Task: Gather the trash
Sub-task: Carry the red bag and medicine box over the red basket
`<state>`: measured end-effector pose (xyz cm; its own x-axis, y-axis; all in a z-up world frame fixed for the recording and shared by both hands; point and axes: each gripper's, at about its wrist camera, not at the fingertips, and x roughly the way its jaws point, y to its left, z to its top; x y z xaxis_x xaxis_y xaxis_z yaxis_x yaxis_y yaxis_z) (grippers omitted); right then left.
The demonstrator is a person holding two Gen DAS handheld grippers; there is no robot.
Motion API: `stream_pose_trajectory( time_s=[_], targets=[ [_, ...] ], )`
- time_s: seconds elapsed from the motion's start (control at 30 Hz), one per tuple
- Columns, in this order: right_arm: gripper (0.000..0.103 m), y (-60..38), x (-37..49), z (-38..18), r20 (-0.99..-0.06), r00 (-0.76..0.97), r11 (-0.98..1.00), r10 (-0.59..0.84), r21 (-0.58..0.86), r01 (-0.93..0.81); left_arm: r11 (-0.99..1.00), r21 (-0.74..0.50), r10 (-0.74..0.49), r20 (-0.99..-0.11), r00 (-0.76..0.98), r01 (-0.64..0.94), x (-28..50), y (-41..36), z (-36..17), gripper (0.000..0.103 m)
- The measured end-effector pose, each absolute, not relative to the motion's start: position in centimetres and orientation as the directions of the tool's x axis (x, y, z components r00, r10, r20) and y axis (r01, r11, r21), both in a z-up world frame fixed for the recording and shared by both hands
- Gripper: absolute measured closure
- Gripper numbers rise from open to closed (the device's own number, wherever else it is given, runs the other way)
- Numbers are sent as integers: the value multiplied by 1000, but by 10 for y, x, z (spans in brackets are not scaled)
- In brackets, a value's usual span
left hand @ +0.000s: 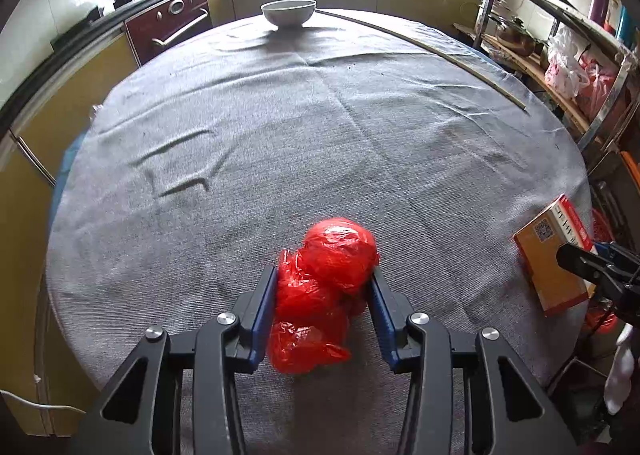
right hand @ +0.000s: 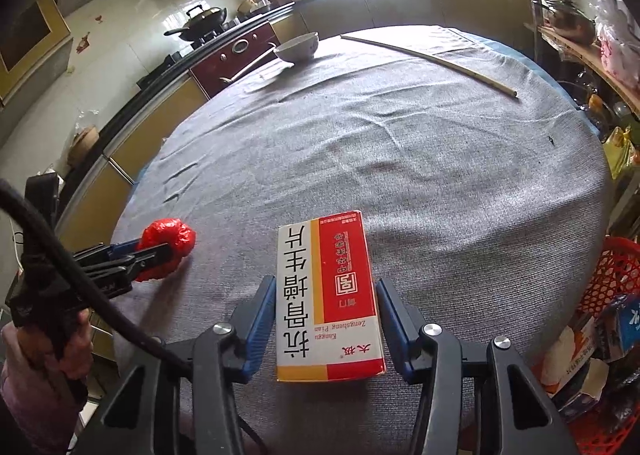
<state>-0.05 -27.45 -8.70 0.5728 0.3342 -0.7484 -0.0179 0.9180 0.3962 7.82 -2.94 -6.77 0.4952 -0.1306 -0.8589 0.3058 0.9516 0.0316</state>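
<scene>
A round table covered with a grey cloth (left hand: 320, 127) is shown from two cameras, one on each hand-held gripper. In the lower centre of the left wrist view, the left gripper (left hand: 324, 279) is clamped on a crumpled red plastic bag (left hand: 320, 295), its blue pads pressed against both sides; the bag rests on the cloth, so the grip seems meant for lifting it away as trash. In the lower centre of the right wrist view, the right gripper (right hand: 326, 291) is set astride a flat medicine box (right hand: 326, 295) lying on the cloth. The left pad appears to touch the box edge, while a thin gap shows at the right pad, so the jaws are judged not yet closed on it. At the right edge of that view, a red mesh basket (right hand: 616, 271) is seen beside the table, probably the place for the trash. A white bowl (left hand: 288, 11) and a long thin stick (left hand: 432, 51) lie at the far side, toward the top of the frame.
</scene>
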Motion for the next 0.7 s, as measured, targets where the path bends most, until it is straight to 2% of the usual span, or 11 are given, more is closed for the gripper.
stream_pose_trajectory(
  time_s=[0.7],
  targets=[
    [50, -295, -29, -55, -663, 661, 899, 352, 435, -43, 925, 203, -30, -803, 595, 321, 45, -94, -23, 57]
  ],
)
